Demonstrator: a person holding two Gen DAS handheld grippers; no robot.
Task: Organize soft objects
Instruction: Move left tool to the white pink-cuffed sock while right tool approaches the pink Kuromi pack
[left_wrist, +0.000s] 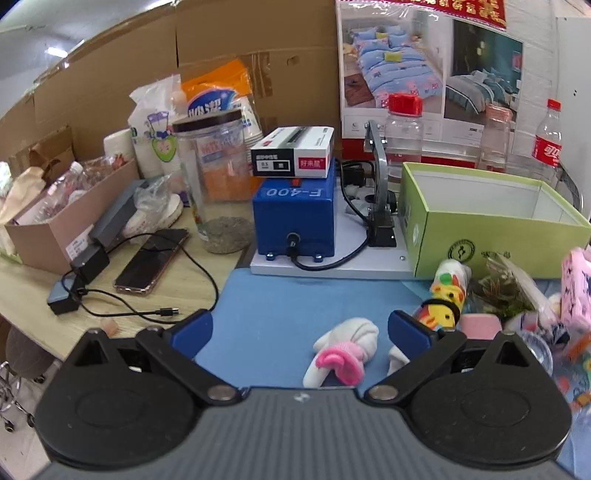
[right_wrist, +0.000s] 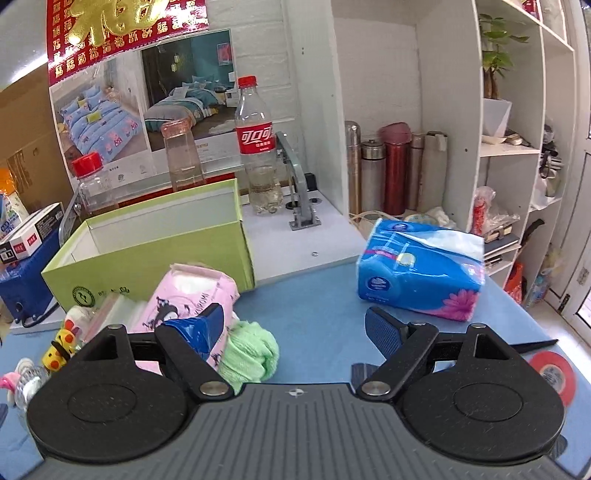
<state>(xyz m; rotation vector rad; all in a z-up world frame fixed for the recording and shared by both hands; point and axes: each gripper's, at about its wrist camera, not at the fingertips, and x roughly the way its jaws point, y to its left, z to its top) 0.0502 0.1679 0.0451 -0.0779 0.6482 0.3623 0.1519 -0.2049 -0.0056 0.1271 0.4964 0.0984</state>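
In the left wrist view my left gripper (left_wrist: 299, 328) is open and empty above the blue mat (left_wrist: 288, 302). A white and pink sock (left_wrist: 341, 350) lies between its fingers, slightly right. A colourful rolled sock (left_wrist: 447, 291) lies by the right finger, in front of the open green box (left_wrist: 491, 236). In the right wrist view my right gripper (right_wrist: 299, 326) is open and empty. A green knitted ball (right_wrist: 249, 350) and a pink tissue pack (right_wrist: 188, 299) lie at its left finger. A blue tissue pack (right_wrist: 421, 273) lies ahead to the right. The green box (right_wrist: 155, 254) stands far left.
A blue machine (left_wrist: 293, 218) with a white carton (left_wrist: 293, 151) stands behind the mat. A phone (left_wrist: 151, 262), cables, a glass jar (left_wrist: 212, 173) and a cardboard box (left_wrist: 62, 218) are left. Bottles (right_wrist: 258, 147) stand behind the box. Shelves with flasks (right_wrist: 395, 166) rise right. A red tape roll (right_wrist: 554, 373) lies near right.
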